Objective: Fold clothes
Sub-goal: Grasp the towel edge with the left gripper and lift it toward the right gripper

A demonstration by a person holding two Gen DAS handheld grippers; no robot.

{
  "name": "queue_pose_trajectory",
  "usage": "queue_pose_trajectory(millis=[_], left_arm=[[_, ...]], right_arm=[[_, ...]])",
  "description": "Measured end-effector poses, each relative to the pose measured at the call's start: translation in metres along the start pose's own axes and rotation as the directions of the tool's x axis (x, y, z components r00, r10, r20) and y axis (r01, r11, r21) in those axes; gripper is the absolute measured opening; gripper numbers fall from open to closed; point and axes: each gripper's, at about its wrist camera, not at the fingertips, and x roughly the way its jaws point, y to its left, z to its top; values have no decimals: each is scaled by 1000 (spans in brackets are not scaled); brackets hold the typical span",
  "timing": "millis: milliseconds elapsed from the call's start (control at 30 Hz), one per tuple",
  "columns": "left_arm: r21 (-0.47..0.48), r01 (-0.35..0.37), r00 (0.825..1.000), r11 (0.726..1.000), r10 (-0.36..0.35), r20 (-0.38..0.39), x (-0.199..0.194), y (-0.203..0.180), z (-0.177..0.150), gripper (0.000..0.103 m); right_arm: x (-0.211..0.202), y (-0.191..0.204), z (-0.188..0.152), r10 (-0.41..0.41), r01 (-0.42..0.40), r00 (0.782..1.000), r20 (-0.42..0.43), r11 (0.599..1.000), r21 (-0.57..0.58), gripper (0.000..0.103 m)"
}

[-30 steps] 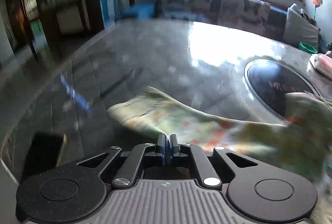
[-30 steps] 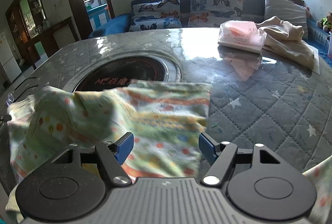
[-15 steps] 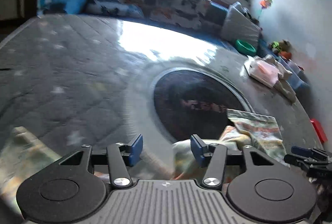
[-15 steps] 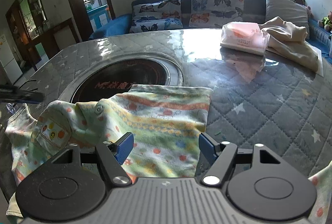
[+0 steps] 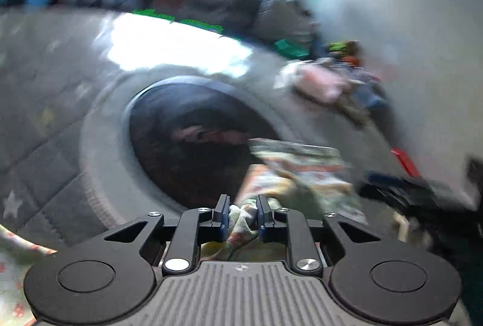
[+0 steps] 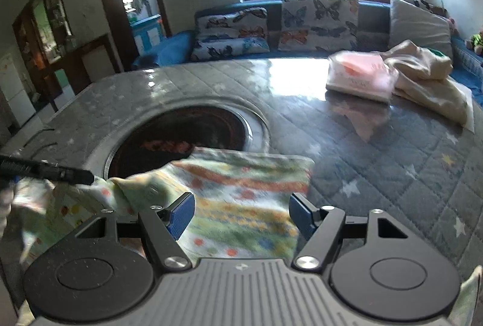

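A small patterned garment (image 6: 241, 193), green and white with orange dots and stripes, lies on the quilted grey table (image 6: 392, 163) at the front edge of a dark round inset (image 6: 187, 133). My left gripper (image 5: 240, 217) has its jaws narrowed around a bunched fold of the garment (image 5: 299, 172); the view is blurred. In the right wrist view the left gripper's fingers (image 6: 69, 175) touch the garment's raised left part. My right gripper (image 6: 241, 216) is open and empty, just above the garment's near edge.
A pink plastic-wrapped pack (image 6: 359, 75) and a beige crumpled cloth (image 6: 428, 78) lie at the table's far right. A sofa with butterfly cushions (image 6: 302, 21) stands behind the table. The right gripper's dark body (image 5: 407, 193) shows in the left wrist view.
My left gripper let go of the garment, opened, swung right across the table and has now narrowed around a bunched fold. The garment settled flatter. My right gripper stayed open and nearly still.
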Motion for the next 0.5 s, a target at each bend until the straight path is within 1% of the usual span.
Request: queue_pose_trajectory(millis=[100, 167, 233, 300, 400, 433, 467, 500], left_arm=[[136, 60, 997, 989, -66, 37, -17, -31, -17, 19], [195, 100, 994, 976, -107, 26, -22, -46, -31, 20], [253, 122, 992, 960, -129, 10, -23, -60, -47, 20], [280, 143, 990, 949, -142, -25, -20, -69, -62, 20], [290, 145, 989, 946, -130, -70, -13, -74, -79, 21], [293, 141, 989, 946, -124, -78, -11, -75, -82, 22], [293, 145, 988, 945, -125, -86, -10, -76, -85, 24], [304, 144, 989, 942, -123, -88, -9, -77, -86, 25]], right_arm=[[2, 17, 6, 50, -50, 999, -1, 998, -45, 70], [4, 29, 10, 83, -83, 997, -3, 994, -75, 70], [5, 41, 14, 116, -116, 993, -6, 988, -104, 68], [6, 52, 19, 149, -149, 989, -10, 980, -134, 63], [16, 76, 16, 202, -207, 978, -44, 958, -199, 63], [18, 81, 18, 206, -213, 977, -52, 955, -207, 62], [20, 87, 15, 212, -223, 975, -70, 948, -227, 56], [20, 90, 10, 202, -217, 976, -84, 944, -248, 40]])
